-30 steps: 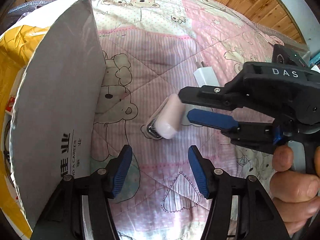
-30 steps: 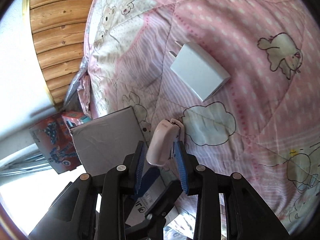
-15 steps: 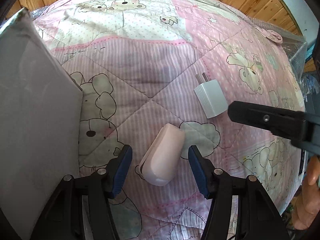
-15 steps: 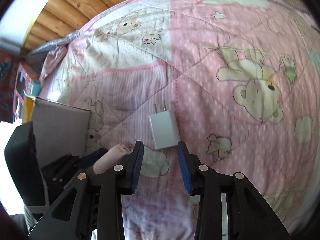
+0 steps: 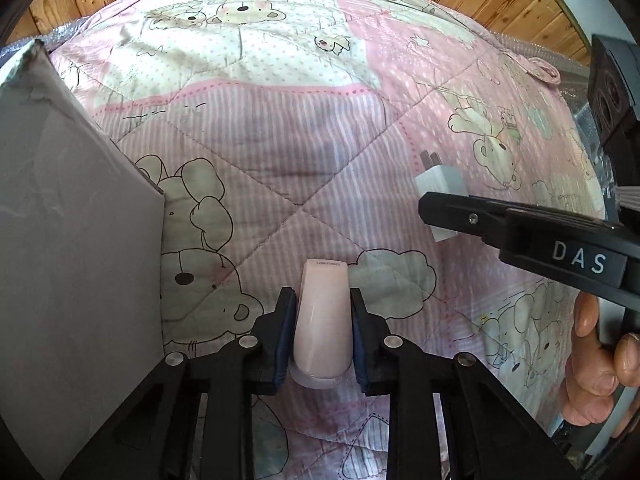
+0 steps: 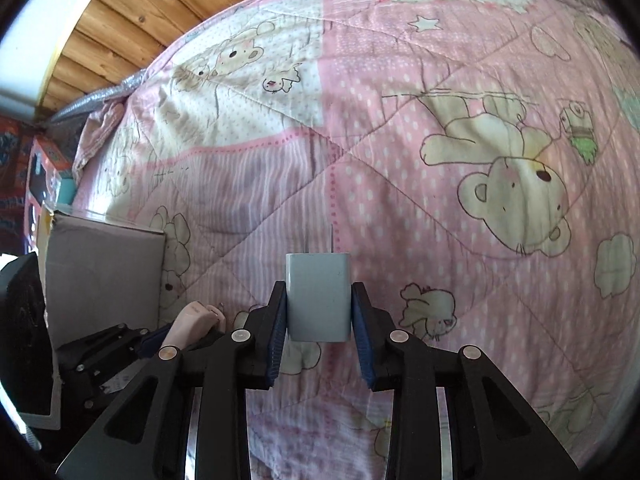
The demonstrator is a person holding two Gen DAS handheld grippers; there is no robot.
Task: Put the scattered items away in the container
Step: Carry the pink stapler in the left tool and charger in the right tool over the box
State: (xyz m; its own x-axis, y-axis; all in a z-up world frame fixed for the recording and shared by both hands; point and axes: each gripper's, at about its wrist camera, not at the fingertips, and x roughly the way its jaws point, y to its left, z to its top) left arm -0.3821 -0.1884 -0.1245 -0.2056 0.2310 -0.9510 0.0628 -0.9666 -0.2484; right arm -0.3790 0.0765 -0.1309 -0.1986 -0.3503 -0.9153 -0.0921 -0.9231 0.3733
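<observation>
A pale pink case [image 5: 323, 332] lies on the pink bear quilt [image 5: 280, 140], and my left gripper [image 5: 322, 296] is shut on its sides. A white plug charger [image 6: 319, 304] sits between the pads of my right gripper [image 6: 319, 292], which is shut on it, prongs pointing away. In the left wrist view the charger [image 5: 440, 178] is half hidden under one of the right gripper's fingers [image 5: 460, 210]. The grey cardboard box [image 5: 72, 260] stands just left of the pink case. The right wrist view shows the same box [image 6: 104, 268] and the pink case [image 6: 192, 318].
A person's hand [image 5: 596, 360] holds the right gripper's handle at the right edge. A wooden plank wall [image 6: 140, 12] runs behind the bed. Colourful boxes [image 6: 44, 168] stand at the far left beyond the quilt.
The right gripper let go of the pink case, swung over to the white charger and shut on it. The left gripper moved in and shut on the pink case.
</observation>
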